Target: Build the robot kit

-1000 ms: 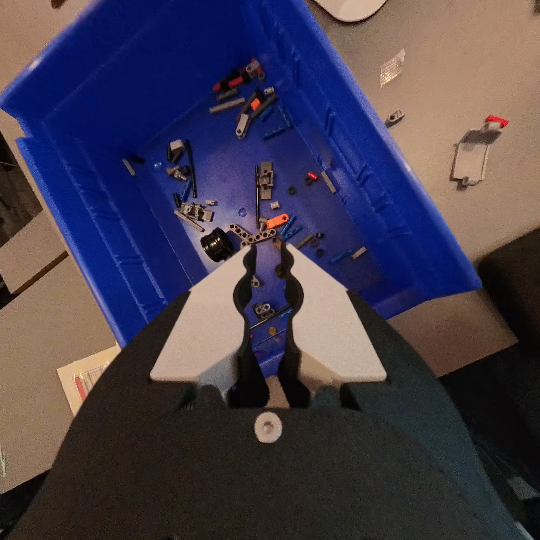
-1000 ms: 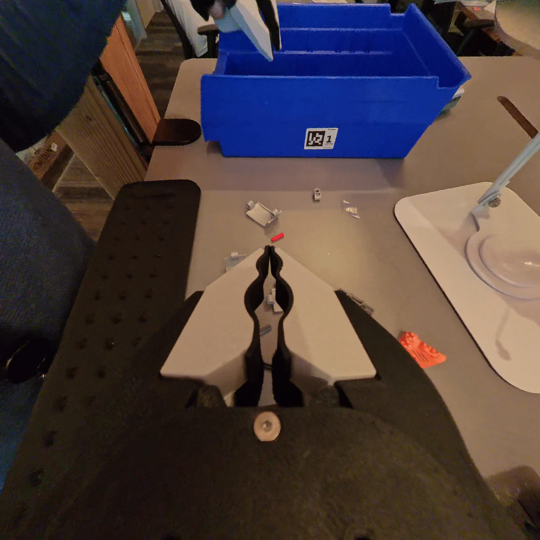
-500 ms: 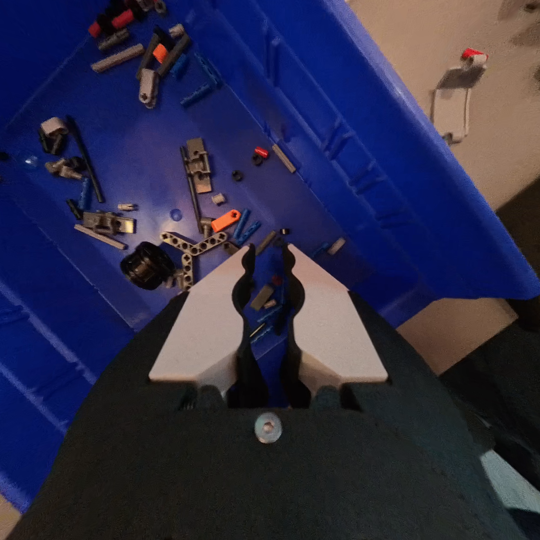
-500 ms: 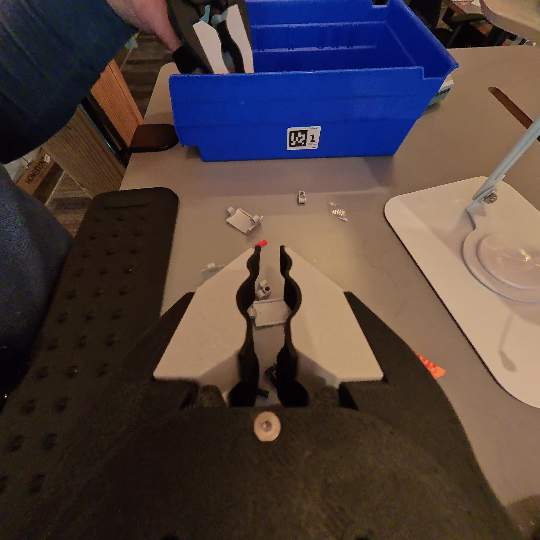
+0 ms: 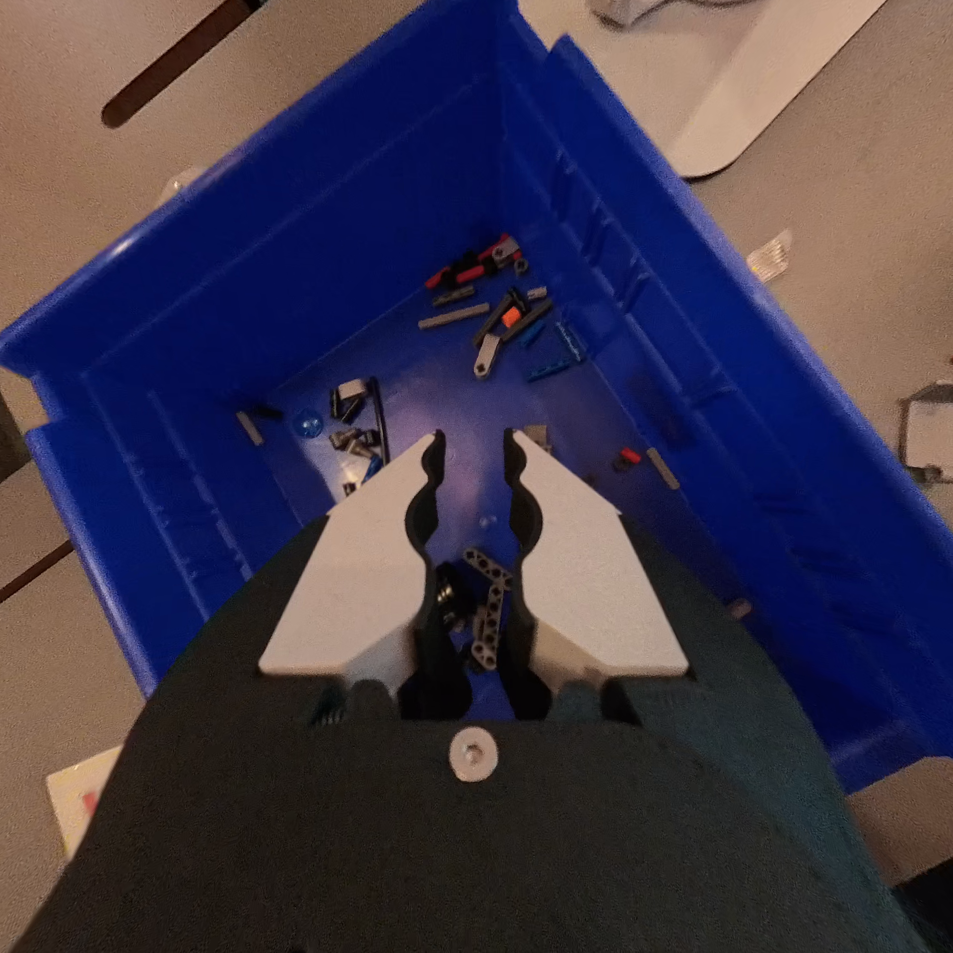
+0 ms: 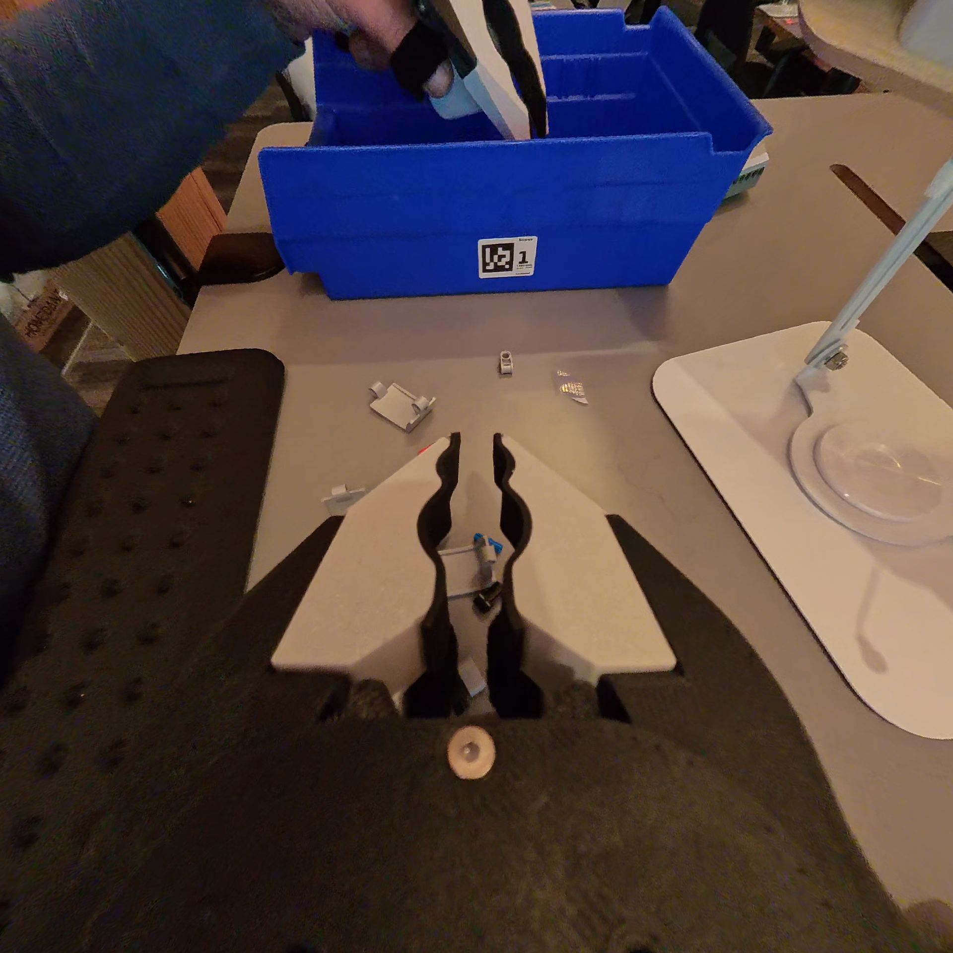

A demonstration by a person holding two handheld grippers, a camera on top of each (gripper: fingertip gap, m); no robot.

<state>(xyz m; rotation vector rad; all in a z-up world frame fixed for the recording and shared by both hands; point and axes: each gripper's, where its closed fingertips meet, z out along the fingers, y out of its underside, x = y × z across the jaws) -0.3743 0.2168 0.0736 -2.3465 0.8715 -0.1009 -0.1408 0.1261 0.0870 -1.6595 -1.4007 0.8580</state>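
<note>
My left gripper [image 5: 473, 438] is open and empty, pointing down into a blue bin [image 5: 216, 289] that holds several small building-toy parts. A grey angled beam [image 5: 490, 608] and a black wheel [image 5: 446, 582] lie on the bin floor below its jaws. The same gripper shows in the right wrist view [image 6: 510, 77], held by a person's hand over the bin [image 6: 464, 206]. My right gripper [image 6: 474, 443] is open and empty above the grey table [image 6: 593, 490]. A small grey piece with blue and black pins [image 6: 477, 567] lies on the table between its fingers.
A grey hinged panel [image 6: 402, 405], a small grey connector [image 6: 506, 361], a small clear packet [image 6: 572, 387] and a grey clip [image 6: 343, 497] lie on the table. A white lamp base [image 6: 773, 490] stands at the right. A black perforated pad [image 6: 154, 464] lies at the left.
My left gripper has swung over the bin toward its middle and opened wider. My right gripper has opened from shut and moved forward, so the small grey piece now lies between its jaws.
</note>
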